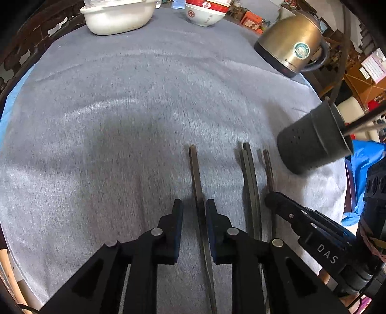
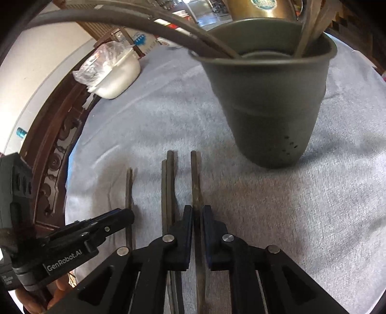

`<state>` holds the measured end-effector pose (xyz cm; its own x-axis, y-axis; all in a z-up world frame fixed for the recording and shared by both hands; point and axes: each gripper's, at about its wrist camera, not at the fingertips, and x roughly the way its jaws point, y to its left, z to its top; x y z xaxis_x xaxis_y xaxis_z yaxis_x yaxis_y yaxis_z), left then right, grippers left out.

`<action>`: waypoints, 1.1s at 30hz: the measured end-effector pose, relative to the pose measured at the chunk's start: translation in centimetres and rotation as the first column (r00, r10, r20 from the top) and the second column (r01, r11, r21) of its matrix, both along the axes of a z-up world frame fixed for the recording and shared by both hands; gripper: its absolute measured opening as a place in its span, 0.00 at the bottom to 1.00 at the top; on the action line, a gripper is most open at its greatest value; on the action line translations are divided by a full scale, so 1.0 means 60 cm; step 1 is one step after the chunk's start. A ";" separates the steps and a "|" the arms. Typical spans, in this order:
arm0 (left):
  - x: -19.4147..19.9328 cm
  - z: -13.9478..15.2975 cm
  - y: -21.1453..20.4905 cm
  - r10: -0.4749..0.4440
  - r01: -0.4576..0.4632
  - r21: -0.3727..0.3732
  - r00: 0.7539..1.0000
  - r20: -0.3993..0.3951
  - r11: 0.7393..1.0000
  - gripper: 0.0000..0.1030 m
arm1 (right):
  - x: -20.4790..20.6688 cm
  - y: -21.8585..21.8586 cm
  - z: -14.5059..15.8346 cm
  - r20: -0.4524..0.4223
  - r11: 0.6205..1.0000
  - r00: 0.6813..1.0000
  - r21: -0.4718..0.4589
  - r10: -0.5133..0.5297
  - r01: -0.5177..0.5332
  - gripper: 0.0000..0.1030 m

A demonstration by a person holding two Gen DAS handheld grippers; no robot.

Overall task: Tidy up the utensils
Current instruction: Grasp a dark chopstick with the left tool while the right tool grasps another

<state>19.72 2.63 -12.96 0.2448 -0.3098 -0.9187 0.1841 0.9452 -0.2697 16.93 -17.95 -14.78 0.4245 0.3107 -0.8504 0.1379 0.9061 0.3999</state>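
Several dark chopsticks lie side by side on a grey cloth. My left gripper (image 1: 193, 205) straddles the leftmost chopstick (image 1: 196, 174) with a clear gap on each side of it. My right gripper (image 2: 197, 210) is closed on the rightmost chopstick (image 2: 196, 178), low at the cloth. A pair of chopsticks (image 2: 168, 183) lies between the two. A dark perforated holder cup (image 2: 265, 101) stands just beyond the right gripper and holds several chopsticks. It also shows in the left wrist view (image 1: 311, 142). The right gripper (image 1: 272, 200) shows there too.
A brass kettle (image 1: 289, 41) stands at the far right. A white basin (image 1: 115, 17) and stacked bowls (image 1: 205, 12) sit at the table's far edge. The carved wooden table rim (image 2: 55, 149) runs along the left. The left gripper (image 2: 127, 215) shows in the right wrist view.
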 end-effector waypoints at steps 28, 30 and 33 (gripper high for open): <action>0.004 -0.016 -0.013 -0.022 0.023 0.030 1.000 -0.016 0.999 0.13 | 0.013 -0.004 0.003 -0.087 0.998 0.996 -0.061 -0.020 0.015 0.09; 0.012 -0.018 -0.020 -0.018 0.019 0.033 1.000 -0.010 0.999 0.13 | 0.016 0.000 0.004 -0.071 0.997 0.997 -0.082 -0.015 0.009 0.09; 0.019 -0.019 -0.034 -0.020 0.019 0.047 1.000 0.006 0.999 0.13 | 0.016 0.003 0.005 -0.035 0.995 0.999 -0.102 -0.004 0.000 0.09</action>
